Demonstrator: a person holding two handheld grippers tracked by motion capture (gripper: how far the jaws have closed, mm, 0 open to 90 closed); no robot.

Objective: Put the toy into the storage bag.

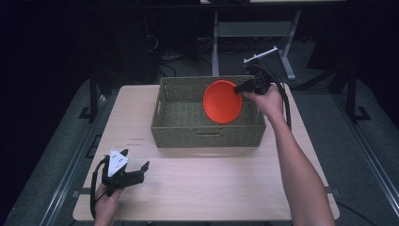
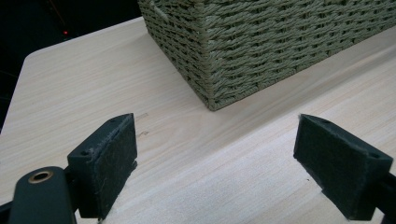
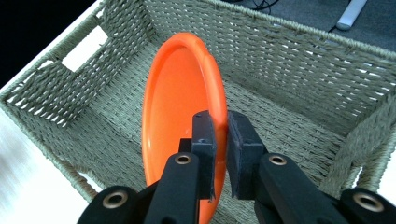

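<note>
now | right gripper [image 3: 220,140] pinched on rim of orange plate [image 1: 222,101], held tilted over woven basket [image 1: 183,123] | left gripper [image 2: 217,163] jaws wide apart, empty, over table [image 1: 211,183] near basket corner

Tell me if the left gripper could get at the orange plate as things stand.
Probably not directly: the left gripper sits open by the table's near edge, the basket wall stands between, and the right gripper holds the orange plate above it.
</note>
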